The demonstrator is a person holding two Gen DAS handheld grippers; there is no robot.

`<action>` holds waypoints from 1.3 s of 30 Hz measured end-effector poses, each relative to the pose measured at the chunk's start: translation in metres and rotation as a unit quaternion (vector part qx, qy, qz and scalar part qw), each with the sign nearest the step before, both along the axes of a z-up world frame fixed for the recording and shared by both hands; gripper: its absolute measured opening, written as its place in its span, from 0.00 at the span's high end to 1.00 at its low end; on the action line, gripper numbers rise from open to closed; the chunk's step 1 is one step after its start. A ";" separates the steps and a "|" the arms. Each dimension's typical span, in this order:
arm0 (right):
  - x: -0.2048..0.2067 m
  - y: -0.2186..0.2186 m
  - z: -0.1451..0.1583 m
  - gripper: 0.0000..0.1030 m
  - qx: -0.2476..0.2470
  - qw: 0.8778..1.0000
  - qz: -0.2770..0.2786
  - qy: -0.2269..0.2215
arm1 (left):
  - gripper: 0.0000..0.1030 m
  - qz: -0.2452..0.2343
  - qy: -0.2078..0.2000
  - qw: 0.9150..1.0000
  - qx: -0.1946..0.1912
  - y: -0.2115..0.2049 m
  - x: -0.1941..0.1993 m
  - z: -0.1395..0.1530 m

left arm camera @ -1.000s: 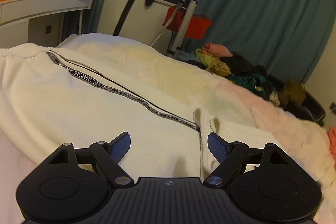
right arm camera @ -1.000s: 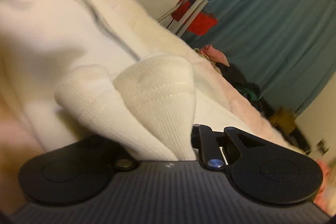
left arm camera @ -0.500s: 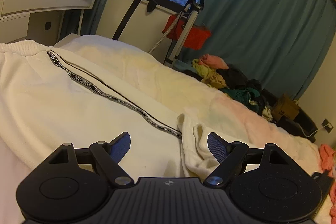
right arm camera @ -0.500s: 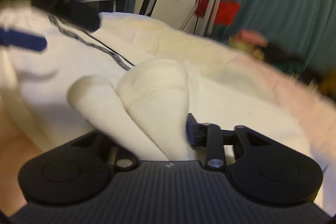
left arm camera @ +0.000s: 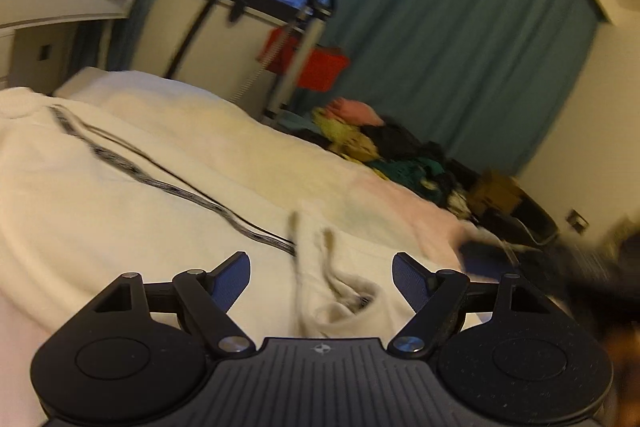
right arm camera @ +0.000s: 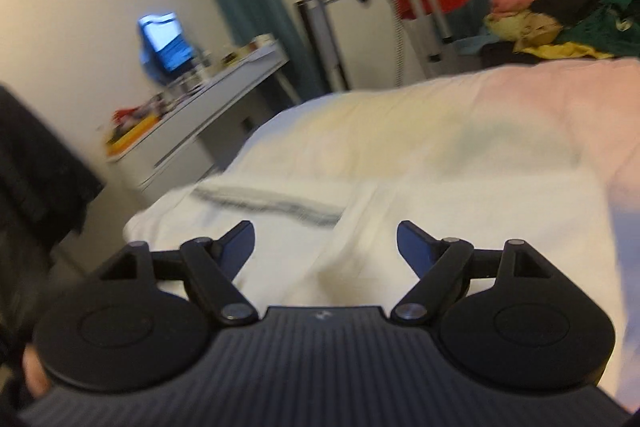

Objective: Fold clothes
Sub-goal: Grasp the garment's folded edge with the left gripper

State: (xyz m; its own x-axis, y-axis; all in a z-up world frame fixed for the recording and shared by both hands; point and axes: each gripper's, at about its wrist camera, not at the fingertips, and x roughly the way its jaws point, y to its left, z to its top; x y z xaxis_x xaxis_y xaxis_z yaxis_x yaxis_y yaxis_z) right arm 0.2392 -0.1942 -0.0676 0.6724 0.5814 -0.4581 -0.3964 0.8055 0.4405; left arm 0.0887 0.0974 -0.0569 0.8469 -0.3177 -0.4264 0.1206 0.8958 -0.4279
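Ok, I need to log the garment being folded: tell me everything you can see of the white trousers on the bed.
The white trousers look like soft, thick knit fabric, cream-white, with a dark patterned stripe running down the leg. They lie spread flat on the bed, one leg end bunched and turned up in front of the left gripper. The right gripper is just above them. Both grippers are open and hold nothing.

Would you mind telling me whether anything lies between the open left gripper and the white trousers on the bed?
Nothing visible does. The left gripper hangs with its jaws open directly over the white trousers, and only the trousers' own bunched cuff lies in the gap.
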 end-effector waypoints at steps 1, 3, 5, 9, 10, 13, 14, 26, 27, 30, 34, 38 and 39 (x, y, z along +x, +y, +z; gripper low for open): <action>0.019 0.003 -0.004 0.28 0.003 1.000 0.000 0.014 | 0.26 -0.015 0.001 1.000 0.004 -0.005 0.003 -0.002; 0.053 0.008 -0.012 0.31 0.010 0.999 0.000 0.049 | 0.29 -0.044 0.001 0.999 0.017 -0.017 0.011 -0.008; 0.076 0.017 -0.026 0.39 0.005 0.997 0.006 0.076 | 0.33 -0.071 0.004 0.997 0.039 -0.031 0.019 -0.015; 0.090 0.032 -0.054 0.42 -0.039 0.995 0.009 0.092 | 0.37 -0.114 0.011 0.990 0.081 -0.056 0.039 -0.036; 0.090 0.033 -0.059 0.49 -0.042 0.995 0.009 0.091 | 0.37 -0.118 0.017 0.989 0.092 -0.061 0.044 -0.043; 0.088 0.033 -0.071 0.54 -0.036 0.995 0.010 0.093 | 0.38 -0.112 0.044 0.987 0.110 -0.068 0.055 -0.061; 0.088 0.032 -0.073 0.55 -0.026 0.995 0.010 0.096 | 0.38 -0.110 0.053 0.986 0.113 -0.070 0.058 -0.066; 0.076 0.083 -0.079 0.54 -0.066 0.994 0.021 0.082 | 0.70 -0.104 0.071 0.986 0.112 -0.070 0.042 -0.058; 0.073 0.084 -0.079 0.75 -0.076 0.994 0.014 0.079 | 0.71 -0.103 0.080 0.986 0.101 -0.066 0.043 -0.057; 0.068 0.077 -0.070 0.93 -0.057 0.996 0.013 0.071 | 0.73 -0.100 0.103 0.988 0.054 -0.055 0.046 -0.056; 0.064 0.082 -0.047 0.93 -0.061 0.998 0.023 0.019 | 0.80 -0.086 0.128 0.988 0.000 -0.037 0.051 -0.055; 0.063 0.104 -0.055 0.93 -0.091 0.995 0.036 -0.009 | 0.81 -0.056 0.134 0.989 -0.003 -0.028 0.051 -0.058; 0.066 0.108 -0.065 0.93 -0.100 0.994 0.037 -0.002 | 0.81 -0.054 0.129 0.990 0.007 -0.030 0.050 -0.055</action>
